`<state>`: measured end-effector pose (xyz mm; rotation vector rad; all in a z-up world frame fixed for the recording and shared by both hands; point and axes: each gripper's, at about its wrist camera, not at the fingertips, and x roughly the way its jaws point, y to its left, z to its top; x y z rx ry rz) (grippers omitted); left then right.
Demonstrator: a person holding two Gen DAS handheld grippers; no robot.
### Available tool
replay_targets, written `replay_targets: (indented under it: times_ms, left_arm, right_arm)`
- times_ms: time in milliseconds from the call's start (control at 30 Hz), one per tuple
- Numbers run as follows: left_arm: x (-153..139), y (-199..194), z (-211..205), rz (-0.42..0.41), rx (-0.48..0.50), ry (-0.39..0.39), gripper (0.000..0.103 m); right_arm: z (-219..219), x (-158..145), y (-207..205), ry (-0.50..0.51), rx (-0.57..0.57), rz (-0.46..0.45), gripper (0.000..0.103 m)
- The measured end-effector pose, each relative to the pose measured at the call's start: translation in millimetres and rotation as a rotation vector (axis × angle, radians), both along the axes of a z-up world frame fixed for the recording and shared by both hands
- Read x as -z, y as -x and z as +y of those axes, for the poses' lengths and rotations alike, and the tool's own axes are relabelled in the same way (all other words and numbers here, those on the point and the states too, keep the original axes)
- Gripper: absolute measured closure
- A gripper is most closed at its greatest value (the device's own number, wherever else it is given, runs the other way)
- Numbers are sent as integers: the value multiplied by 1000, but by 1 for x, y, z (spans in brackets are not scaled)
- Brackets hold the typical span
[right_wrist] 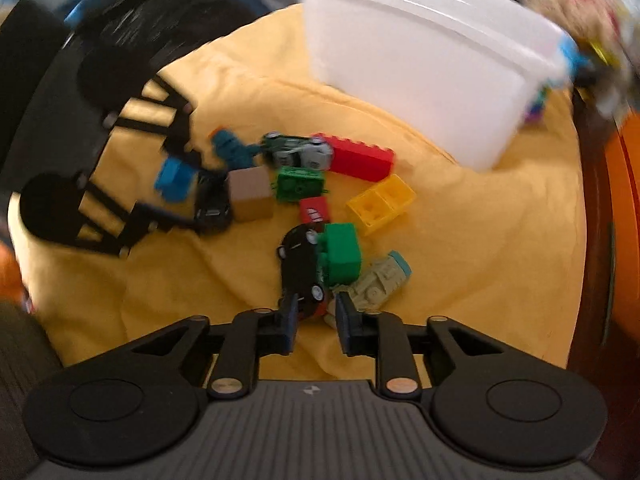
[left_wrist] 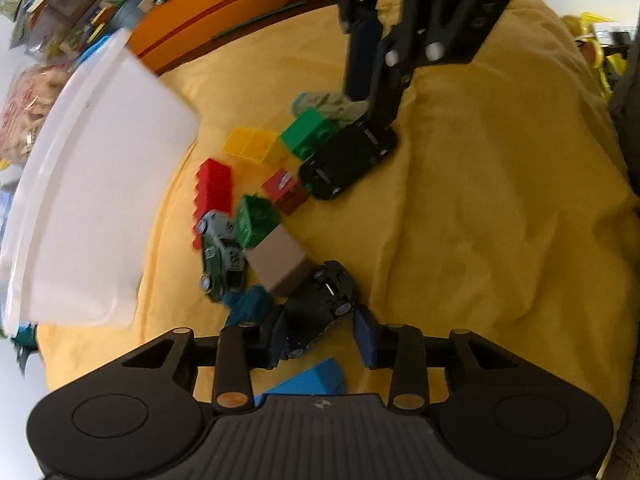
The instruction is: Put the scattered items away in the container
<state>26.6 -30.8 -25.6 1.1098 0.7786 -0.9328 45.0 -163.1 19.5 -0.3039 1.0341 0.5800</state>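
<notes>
While the white container stands on the yellow cloth just beyond the scattered toys, both grippers sit low among them. The left gripper has its jaws spread around a black toy car, one finger on each side of it; the pictures do not settle whether the pads press it, so its grip cannot be told. Just beside that car lie a tan block, a teal brick and, nearer the camera, a blue brick.

The right gripper has its fingers at a narrow gap with the rear of a second black toy car between their tips. Blur hides whether they touch it, so that hold cannot be told either. A green brick touches this car's side, and a pale toy vehicle with a teal end lies just beside the brick.

Between the two cars sit a small red block, a green grid block, a yellow hollow brick and a long red brick. A grey-green toy car lies on its side, touching the red brick's end.

An orange box lies beyond the cloth.
</notes>
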Motion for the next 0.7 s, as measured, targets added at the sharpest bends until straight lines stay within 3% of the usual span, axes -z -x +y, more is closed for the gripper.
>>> replay_targets:
  times_ms: [100, 233, 300, 467, 533, 600, 700]
  left_arm:
    - [-4, -7, 5, 46, -53, 58, 67]
    - [-13, -18, 14, 168, -178, 160, 71]
    - [-16, -23, 19, 243, -280, 216, 71]
    - [-18, -25, 22, 349, -493, 323, 72]
    - [-18, -21, 19, 336, -536, 329, 72]
    - [-18, -13, 13, 267, -528, 309, 70]
    - [-11, 3, -3, 109, -406, 175, 61]
  right_arm:
    - [-3, 5, -2, -83, 55, 35, 64]
    - [-1, 15, -11, -149, 104, 17, 63]
    - [6, 20, -13, -123, 84, 24, 75]
    - [26, 15, 1, -34, -98, -1, 80]
    - [27, 7, 10, 44, -162, -66, 84]
    - [27, 5, 15, 141, -219, -116, 84]
    - [28, 10, 19, 246, -288, -158, 84]
